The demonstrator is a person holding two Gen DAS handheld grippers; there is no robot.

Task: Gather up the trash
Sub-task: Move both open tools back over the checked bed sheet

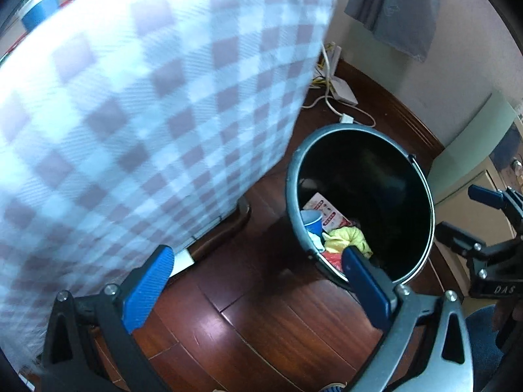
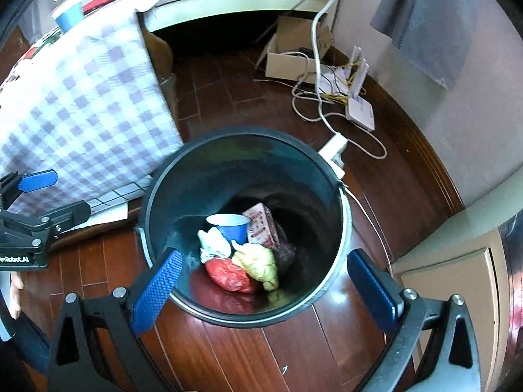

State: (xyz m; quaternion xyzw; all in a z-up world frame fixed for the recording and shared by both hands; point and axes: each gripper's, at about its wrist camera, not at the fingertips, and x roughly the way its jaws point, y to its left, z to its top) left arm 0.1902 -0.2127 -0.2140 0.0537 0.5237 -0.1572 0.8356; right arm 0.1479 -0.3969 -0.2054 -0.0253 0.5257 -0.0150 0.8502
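A dark round trash bin (image 2: 330,176) stands on the wood floor. It holds a blue paper cup (image 2: 230,227), a red-and-white carton (image 2: 261,225), a yellow crumpled bag (image 2: 261,263), a red bag (image 2: 228,274) and white tissue (image 2: 212,245). My right gripper (image 2: 261,281) is open and empty just above the bin's near rim. My left gripper (image 1: 255,271) is open and empty, to the left of the bin (image 1: 294,176), near the checked cloth. The right gripper also shows in the left wrist view (image 1: 470,212), and the left gripper in the right wrist view (image 2: 55,192).
A checked cloth (image 1: 147,114) hangs over a table to the bin's left. Another blue cup (image 2: 68,16) stands on that table. Cables, a router (image 2: 359,111) and a cardboard box (image 2: 294,52) lie on the floor behind the bin. A cabinet (image 2: 457,277) stands to the right.
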